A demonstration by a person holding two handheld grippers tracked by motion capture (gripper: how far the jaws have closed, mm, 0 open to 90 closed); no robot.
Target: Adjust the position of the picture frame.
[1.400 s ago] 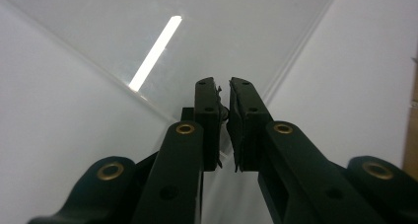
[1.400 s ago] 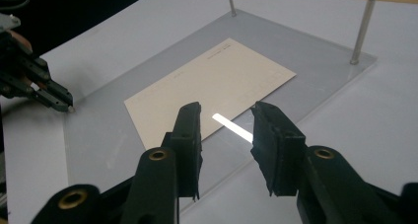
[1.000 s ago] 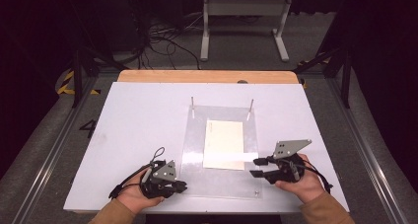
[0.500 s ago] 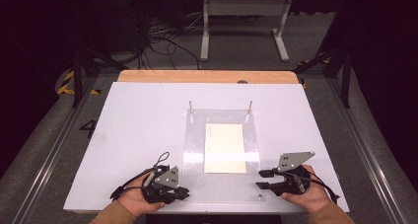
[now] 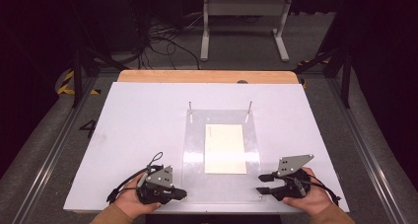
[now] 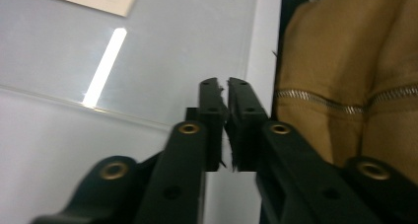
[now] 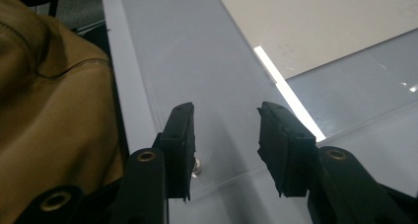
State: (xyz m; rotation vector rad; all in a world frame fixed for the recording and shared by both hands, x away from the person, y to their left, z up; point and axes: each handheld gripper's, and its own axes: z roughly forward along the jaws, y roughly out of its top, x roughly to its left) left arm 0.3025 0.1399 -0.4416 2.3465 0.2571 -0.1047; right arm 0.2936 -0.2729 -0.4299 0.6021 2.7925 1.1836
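Open white tabletop (image 5: 138, 130) lay free on both sides of the clear acrylic plate (image 5: 194, 150), where two thin upright pins (image 5: 190, 107) at its far edge were the only obstructions rising above the cream sheet (image 5: 225, 148) lying flat beneath it.

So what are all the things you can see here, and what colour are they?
Table board: one, white, in the middle, with a wooden strip along its far edge.
Clear plate: one, see-through, flat on the board's near half.
Paper sheet: one, cream, lying at the clear plate's middle.
Pins: two, thin, metal, upright at the plate's far corners.
Stand: one, white, on the floor beyond the table.
Cables: a bunch, black, on the floor.
Left claw: one, black, jaws nearly together, at the plate's near left edge.
Right claw: one, black, jaws apart, at its near right corner.
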